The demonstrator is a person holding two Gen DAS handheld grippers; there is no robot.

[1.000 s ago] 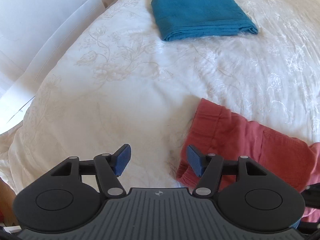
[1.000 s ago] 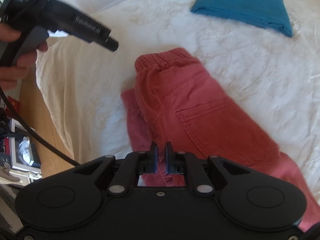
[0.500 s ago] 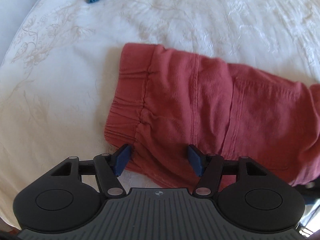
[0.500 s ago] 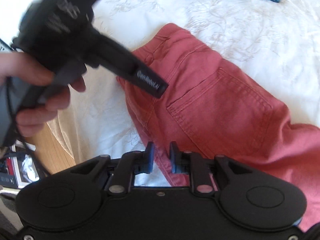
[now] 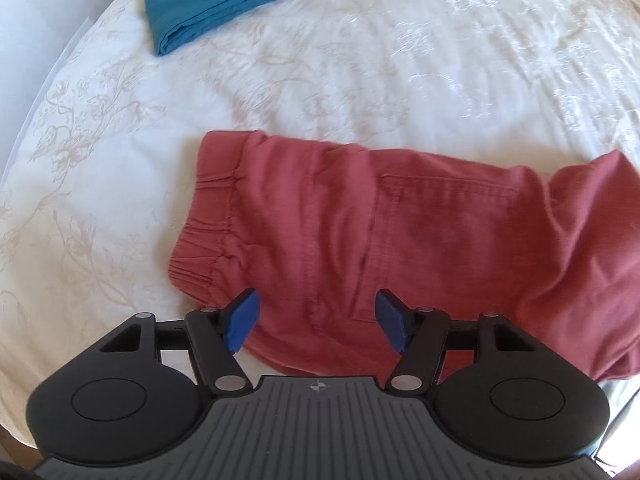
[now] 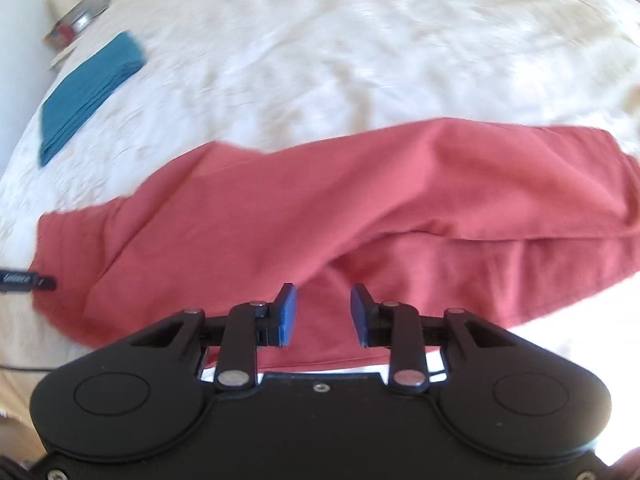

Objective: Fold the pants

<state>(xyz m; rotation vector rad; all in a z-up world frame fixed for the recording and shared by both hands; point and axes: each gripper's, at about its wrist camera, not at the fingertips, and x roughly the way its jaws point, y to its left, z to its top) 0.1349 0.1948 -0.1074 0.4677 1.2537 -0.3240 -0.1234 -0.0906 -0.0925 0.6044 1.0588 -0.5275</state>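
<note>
Red pants [image 5: 360, 232] lie flat on the white bedspread [image 5: 320, 80], waistband to the left, back pocket up. My left gripper [image 5: 316, 320] is open and empty, hovering over the near edge of the seat part. In the right wrist view the pant legs [image 6: 360, 208] stretch across the bed, folded lengthwise one over the other. My right gripper [image 6: 323, 314] is open and empty, just above the near edge of the legs. The tip of the left tool [image 6: 24, 280] shows at the left edge.
A folded teal cloth [image 5: 224, 0] lies at the far left of the bed; it also shows in the right wrist view [image 6: 88, 88]. A small container [image 6: 76, 12] stands beyond the bed corner. The bed's near edge runs under both grippers.
My right gripper has opened and swung right, from the waist over to the legs. My left gripper moved over the waistband area, then drew back slightly, staying open.
</note>
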